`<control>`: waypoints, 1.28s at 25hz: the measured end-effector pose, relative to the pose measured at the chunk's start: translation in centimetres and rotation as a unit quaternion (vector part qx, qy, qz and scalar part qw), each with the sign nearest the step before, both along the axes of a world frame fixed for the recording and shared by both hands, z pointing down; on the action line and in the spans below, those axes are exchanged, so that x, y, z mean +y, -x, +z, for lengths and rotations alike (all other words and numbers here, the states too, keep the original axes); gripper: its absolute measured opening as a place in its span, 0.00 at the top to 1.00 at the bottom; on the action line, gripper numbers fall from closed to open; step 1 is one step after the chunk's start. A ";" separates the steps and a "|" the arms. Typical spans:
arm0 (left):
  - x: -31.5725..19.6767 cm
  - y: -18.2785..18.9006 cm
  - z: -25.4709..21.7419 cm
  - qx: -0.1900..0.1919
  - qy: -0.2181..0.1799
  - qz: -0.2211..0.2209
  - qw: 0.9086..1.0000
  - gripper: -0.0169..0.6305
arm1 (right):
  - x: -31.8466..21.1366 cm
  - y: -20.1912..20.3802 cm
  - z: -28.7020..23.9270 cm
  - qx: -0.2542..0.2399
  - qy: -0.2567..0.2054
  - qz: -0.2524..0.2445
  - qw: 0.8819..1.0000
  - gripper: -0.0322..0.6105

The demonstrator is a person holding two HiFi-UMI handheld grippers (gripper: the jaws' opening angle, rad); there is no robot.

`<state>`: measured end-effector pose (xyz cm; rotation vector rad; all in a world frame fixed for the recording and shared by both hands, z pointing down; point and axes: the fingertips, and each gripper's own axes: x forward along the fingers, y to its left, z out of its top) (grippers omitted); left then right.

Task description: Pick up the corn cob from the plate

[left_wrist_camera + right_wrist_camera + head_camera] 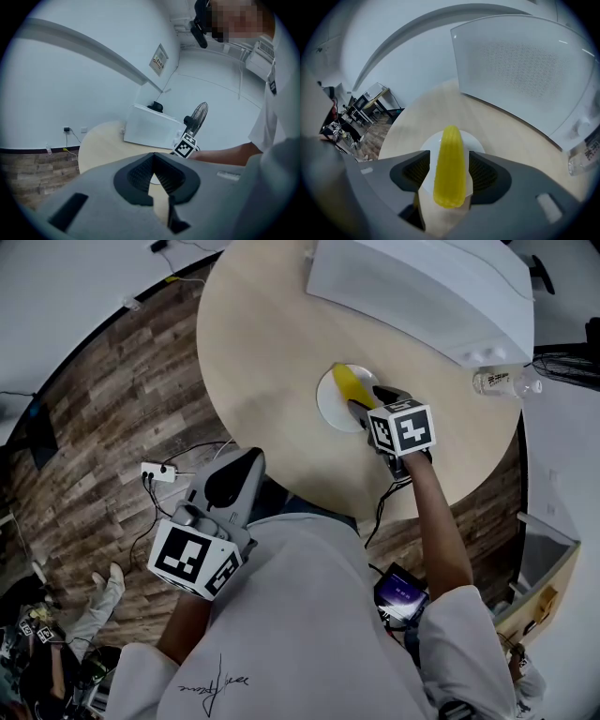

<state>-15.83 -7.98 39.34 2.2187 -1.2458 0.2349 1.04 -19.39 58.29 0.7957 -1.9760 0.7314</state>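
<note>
A yellow corn cob (349,382) lies on a small white plate (328,407) near the middle of the round wooden table (267,343). My right gripper (361,405) points steeply down over the plate. In the right gripper view the corn cob (450,164) lies lengthwise between the jaws of the right gripper (449,157), which stand open with a narrow gap on each side; the plate (429,144) shows beneath. My left gripper (251,459) hangs off the table's near edge, well short of the plate. The left gripper (153,157) looks shut, with nothing between its jaws.
A large white box-shaped appliance (422,287) stands at the table's far side. A clear water bottle (502,382) lies at the right edge. A power strip (157,472) with cables lies on the wood floor at left. A fan (199,112) stands beyond the table.
</note>
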 end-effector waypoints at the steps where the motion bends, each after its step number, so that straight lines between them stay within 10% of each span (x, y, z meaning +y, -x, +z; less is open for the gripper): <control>1: 0.0 0.0 0.1 0.000 0.001 -0.001 1.000 0.98 | 0.0 0.0 0.2 0.003 0.003 -0.002 1.000 0.52; 32: -0.2 0.3 0.5 -0.001 0.008 -0.004 1.000 0.98 | -0.5 1.0 4.4 0.061 0.038 -0.007 0.997 0.52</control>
